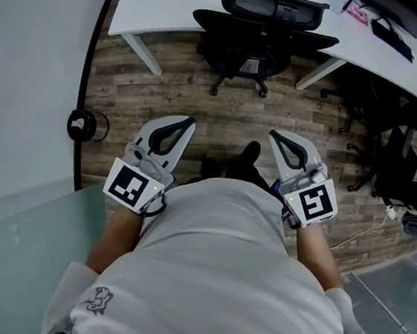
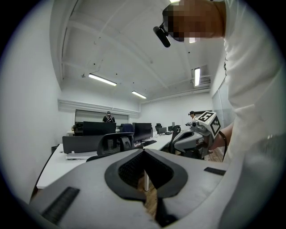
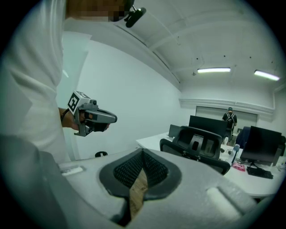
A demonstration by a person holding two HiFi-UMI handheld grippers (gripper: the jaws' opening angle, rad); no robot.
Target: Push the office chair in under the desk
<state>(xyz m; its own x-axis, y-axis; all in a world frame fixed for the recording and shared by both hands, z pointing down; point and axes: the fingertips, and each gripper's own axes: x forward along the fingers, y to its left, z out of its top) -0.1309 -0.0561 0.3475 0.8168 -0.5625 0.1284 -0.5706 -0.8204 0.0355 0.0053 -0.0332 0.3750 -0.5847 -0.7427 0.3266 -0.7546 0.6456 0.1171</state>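
At the left, the person's left gripper (image 1: 190,121) is hanging low beside the torso. Its fingers (image 2: 89,188) are pressing tip to tip with nothing caught between them. Well ahead of those fingers, the black office chair (image 1: 265,34) is standing in the recess of the white tabletop (image 1: 160,3), between the slanted desk legs (image 1: 145,52). Its backrest is appearing to overlap the tabletop edge, while its wheeled base (image 1: 241,76) is showing on the wooden floor (image 1: 222,115) on the fingers' side of that edge. At the right, the right gripper (image 1: 272,132) is mirroring the left. Its fingers are likewise meeting at the tips, gripping nothing, and are just as far short of the chair.

Neither gripper is touching the chair, so the scene is fitting two stages alike. The person could be facing a chair that wants a last shove inward, or standing back from one already tucked in. How deep the seat is reaching under the tabletop is unclear. Should any push remain, it would be calling for closed fingertips on the backrest and a straight drive into the recess.
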